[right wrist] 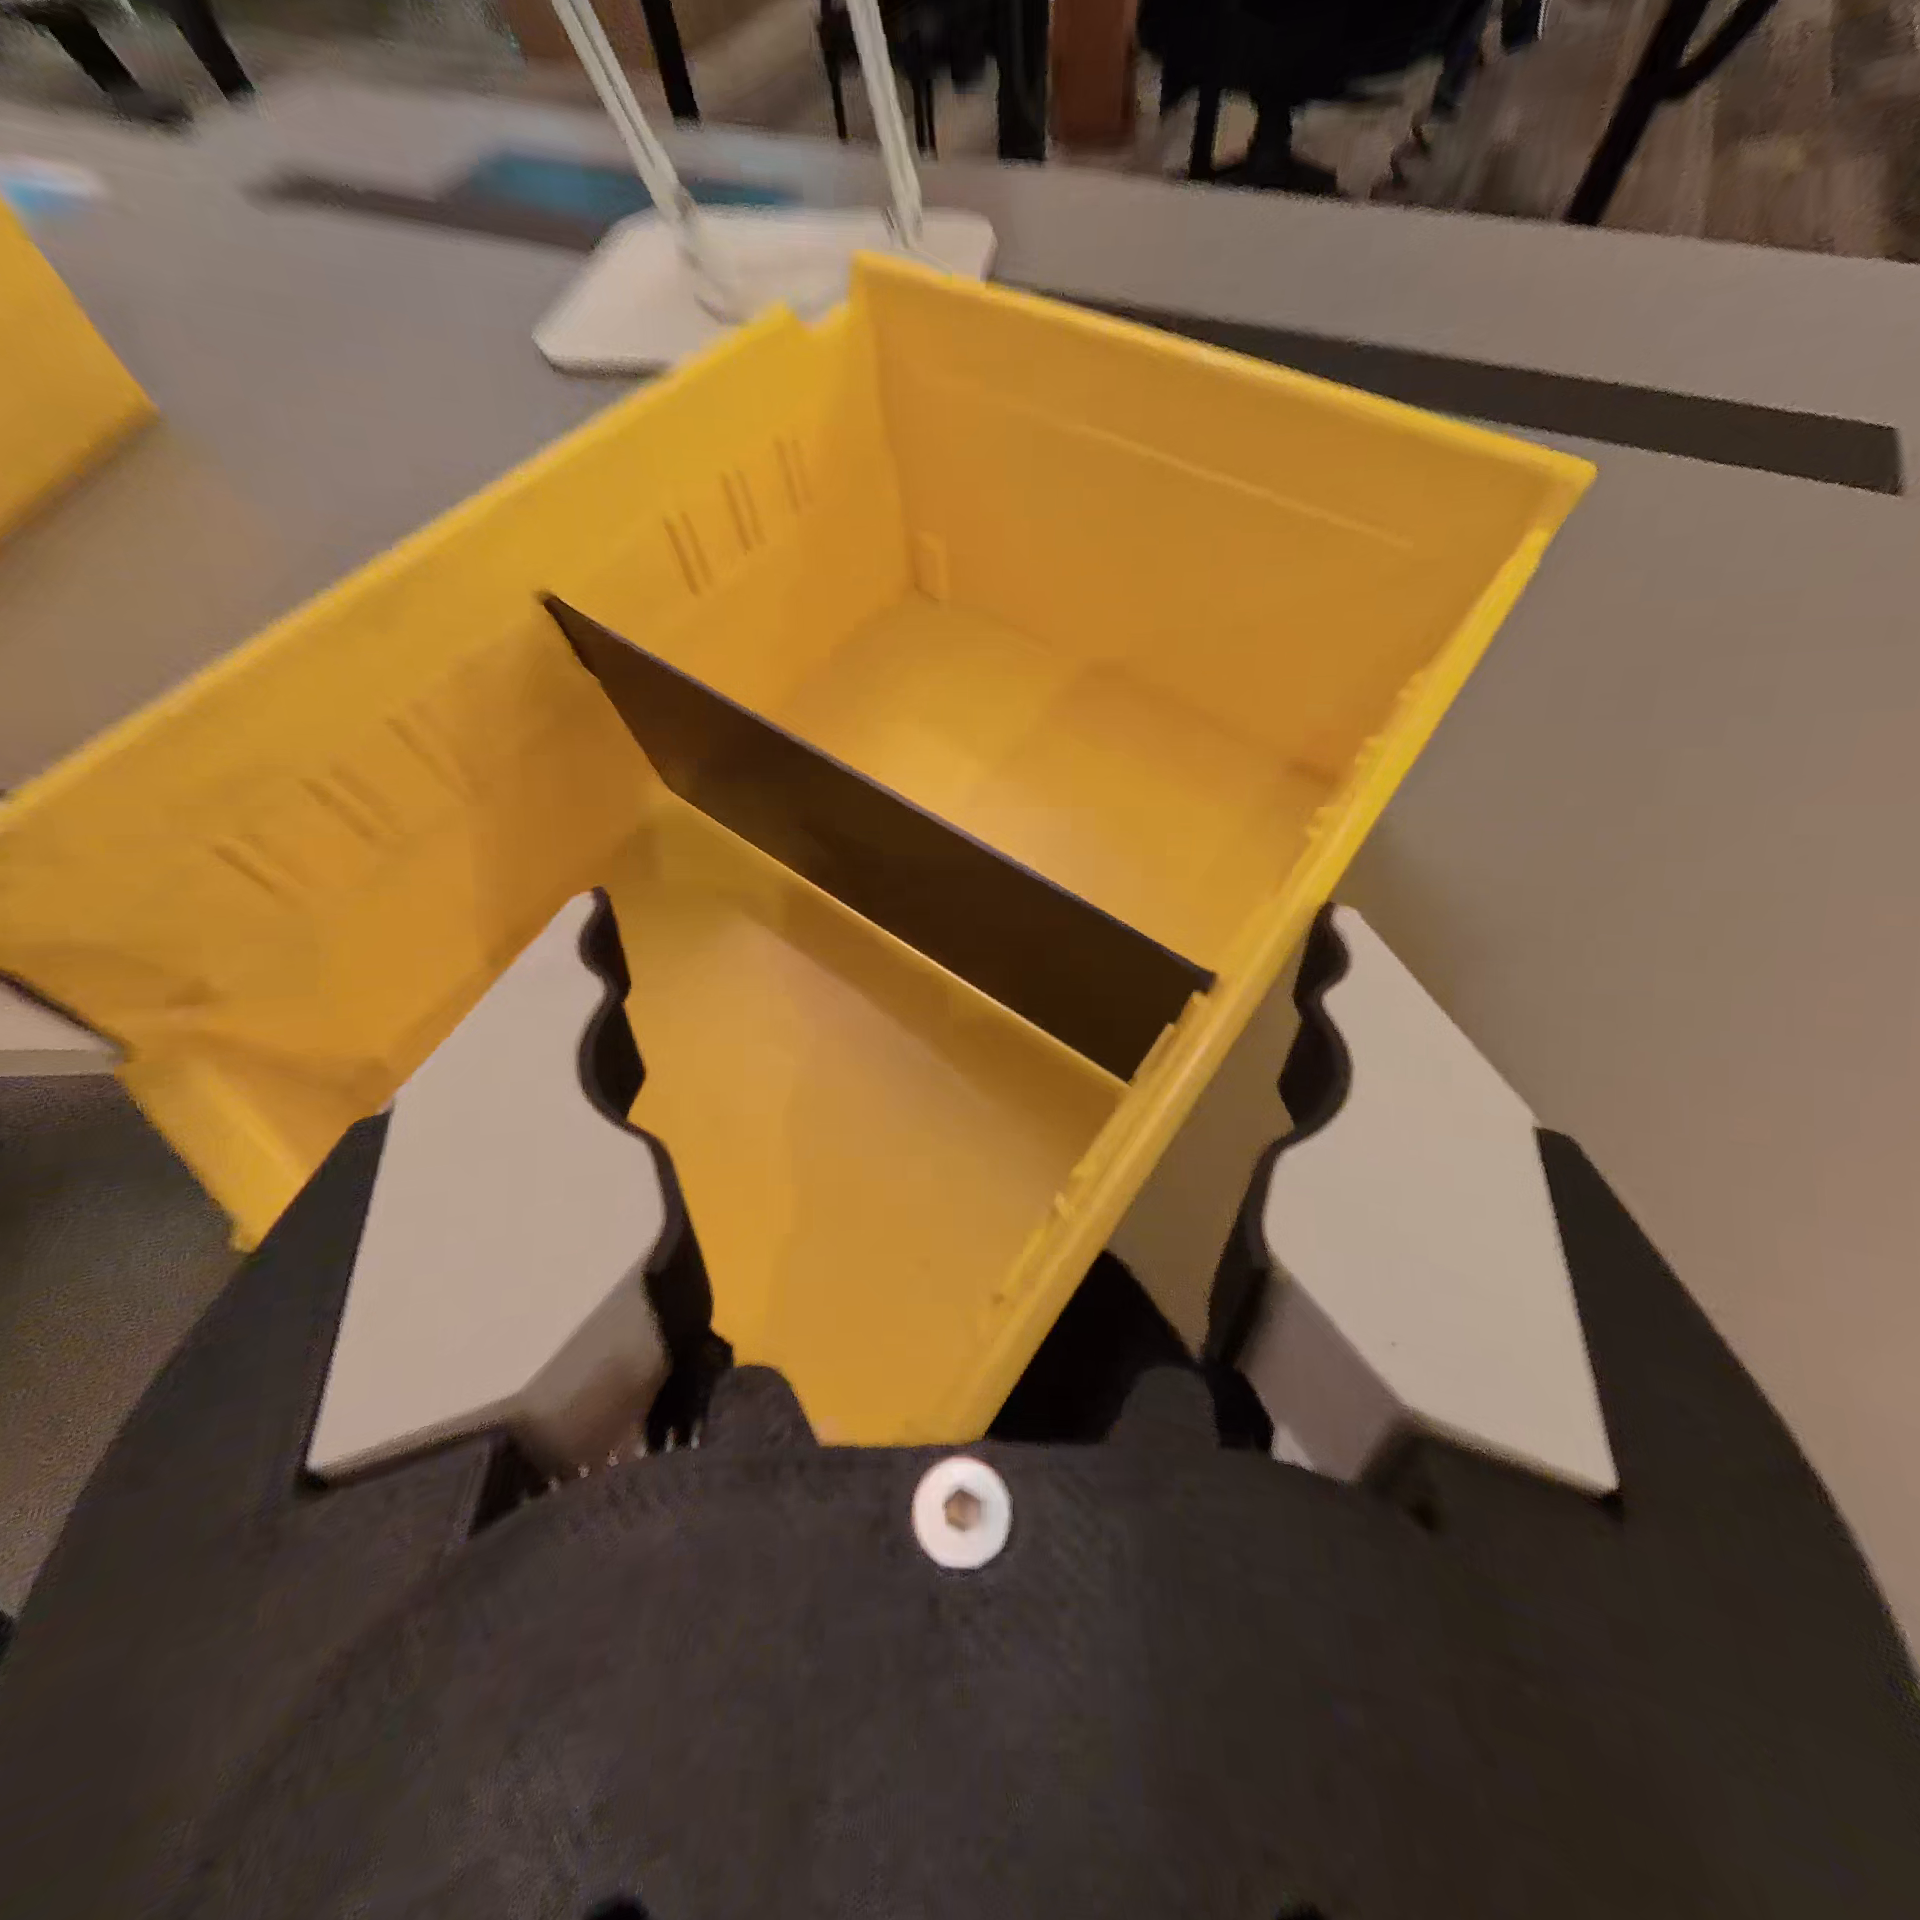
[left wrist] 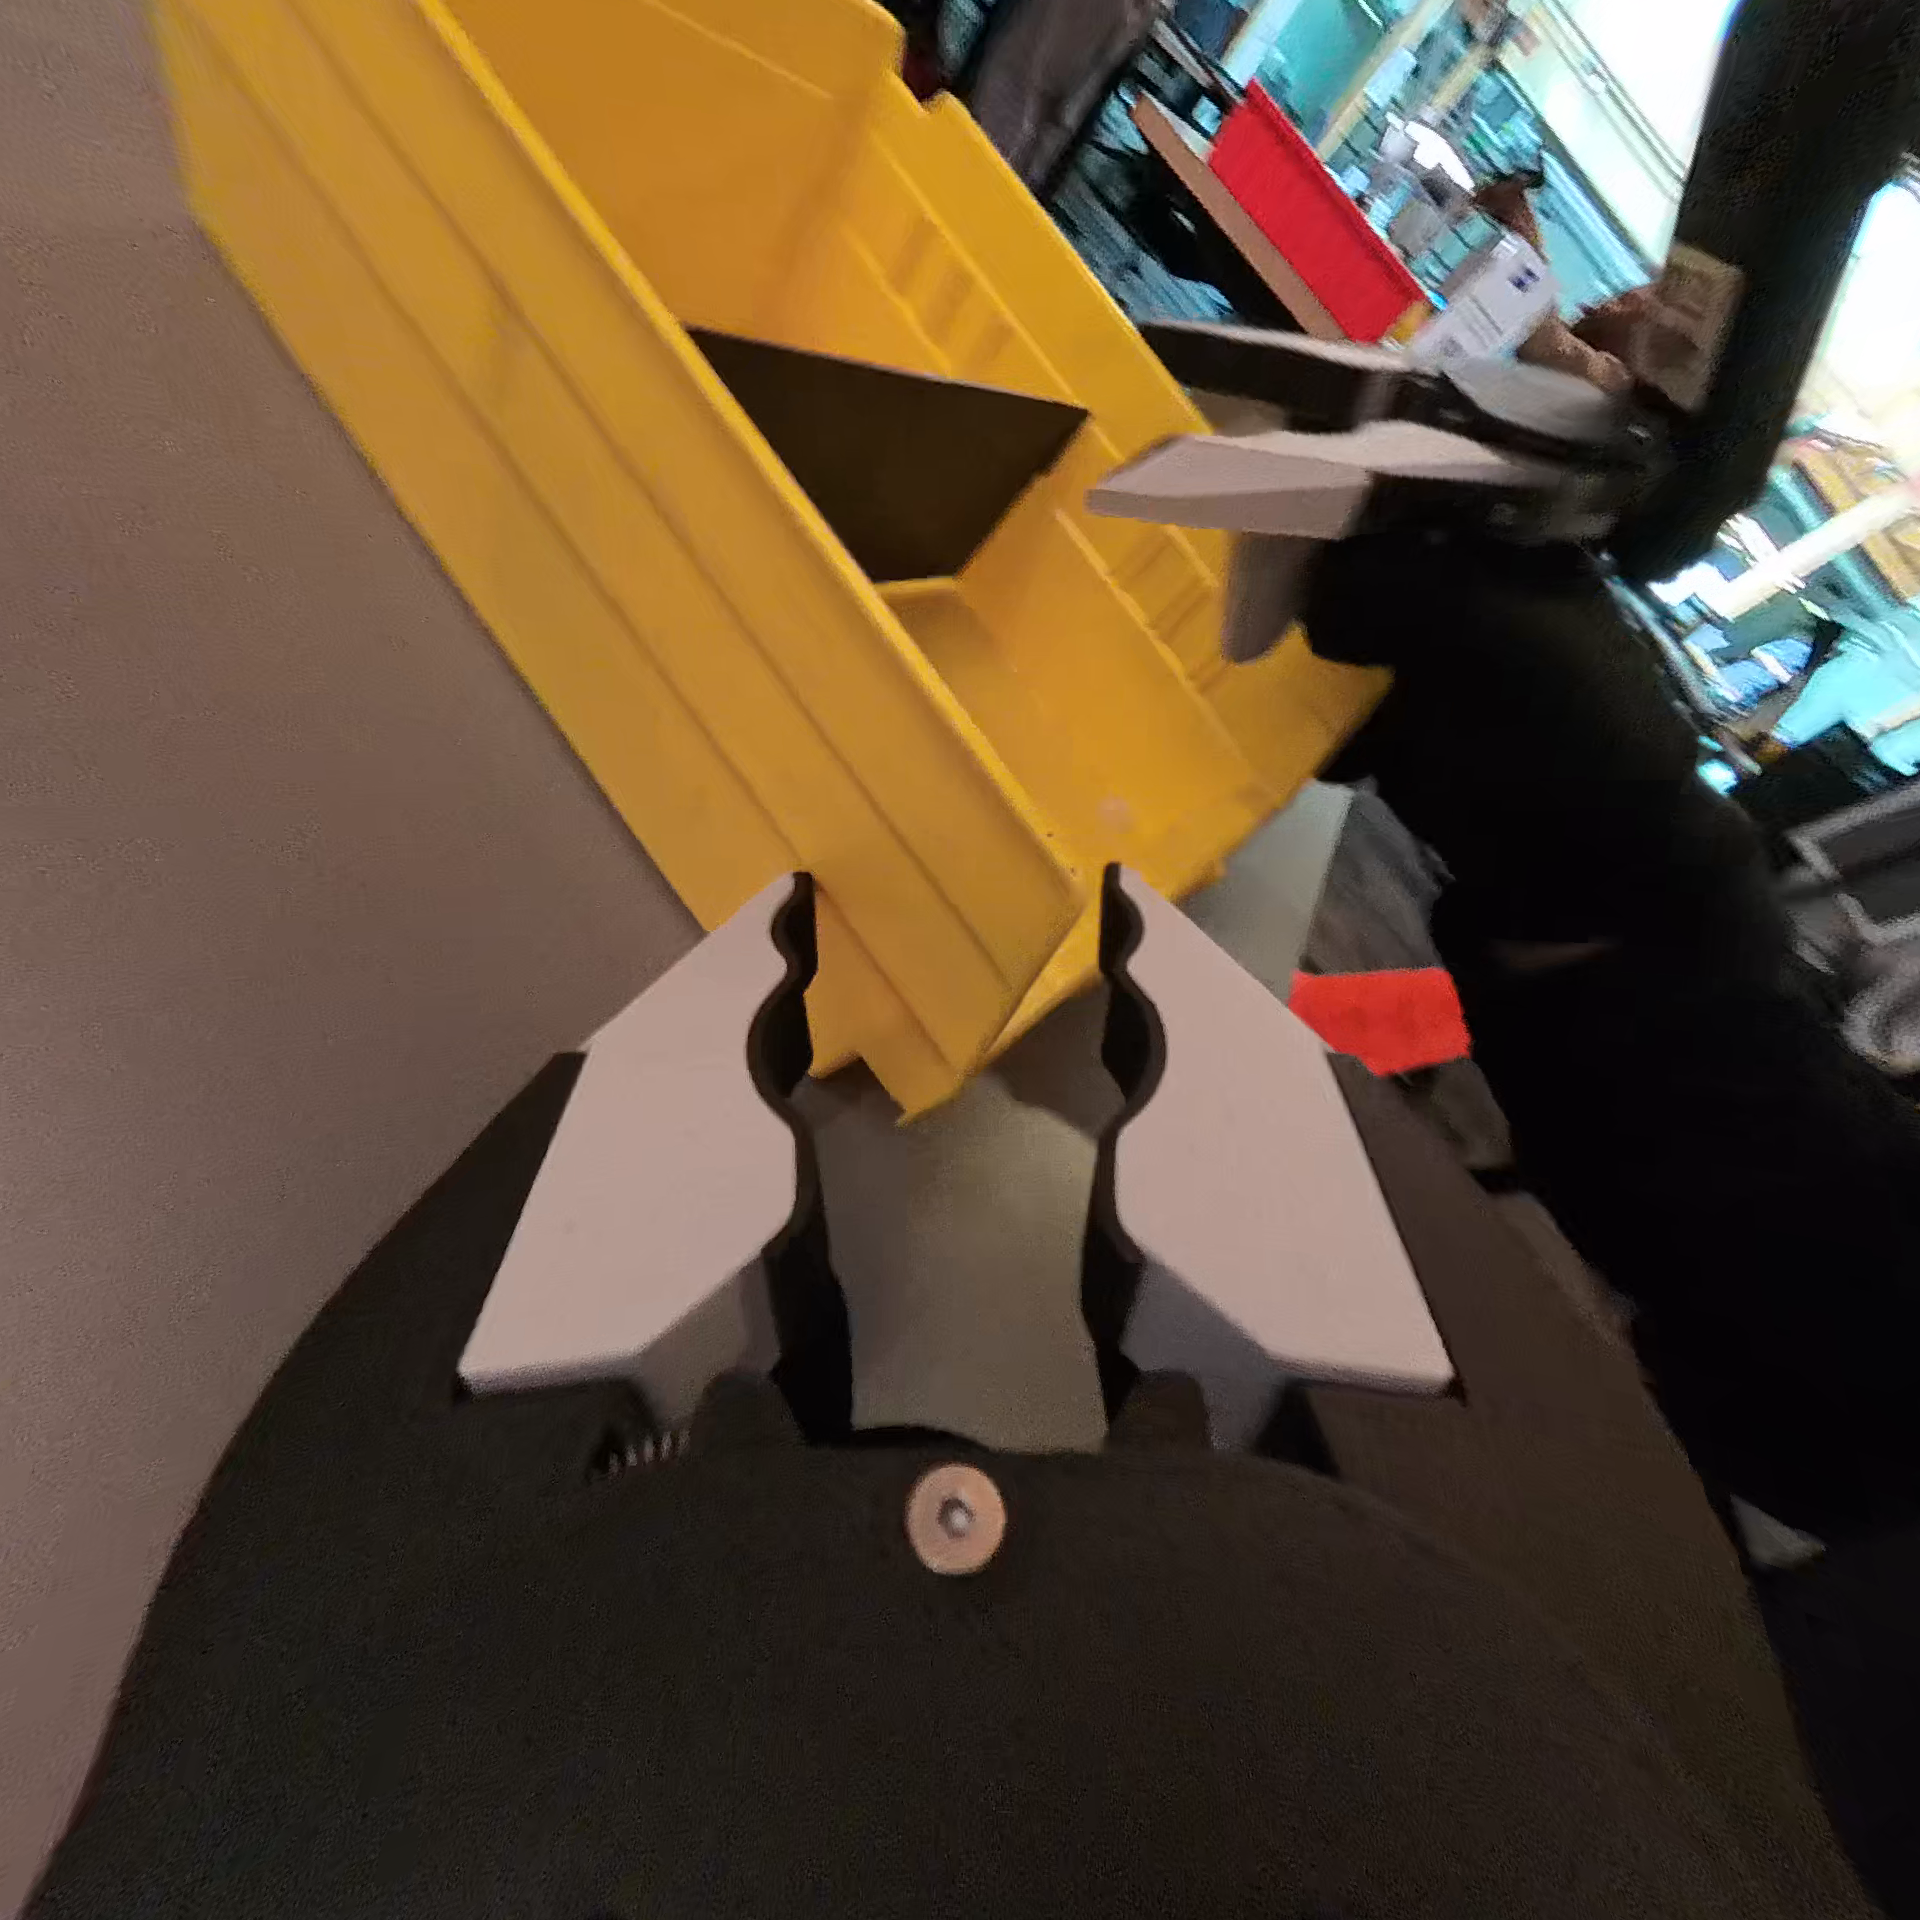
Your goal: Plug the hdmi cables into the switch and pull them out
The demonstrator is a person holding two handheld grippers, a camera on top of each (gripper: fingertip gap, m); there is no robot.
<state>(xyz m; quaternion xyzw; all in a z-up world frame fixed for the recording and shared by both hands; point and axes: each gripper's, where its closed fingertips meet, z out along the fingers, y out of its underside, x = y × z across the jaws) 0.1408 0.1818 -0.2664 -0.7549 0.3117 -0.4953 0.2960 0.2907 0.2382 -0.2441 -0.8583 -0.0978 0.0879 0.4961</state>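
Observation:
No HDMI cable or switch shows in either view. A yellow plastic bin [right wrist: 1143, 468] with a black divider [right wrist: 883, 831] stands on the grey table, and both of its compartments look empty. My right gripper [right wrist: 961, 914] is open wide over the bin's near compartment, with the bin's right wall between its fingers. My left gripper [left wrist: 956, 894] is open with the bin's [left wrist: 623, 416] near corner between its fingertips. The right gripper also shows in the left wrist view [left wrist: 1122, 416], open over the bin beside the divider [left wrist: 883, 468].
A second yellow bin [right wrist: 52, 395] sits at the left edge. A white stand base [right wrist: 748, 270] with clear rods stands behind the bin. A black strip [right wrist: 1558, 405] runs across the table. A person's black sleeve [left wrist: 1766, 208] and a red object [left wrist: 1382, 1018] lie to the right.

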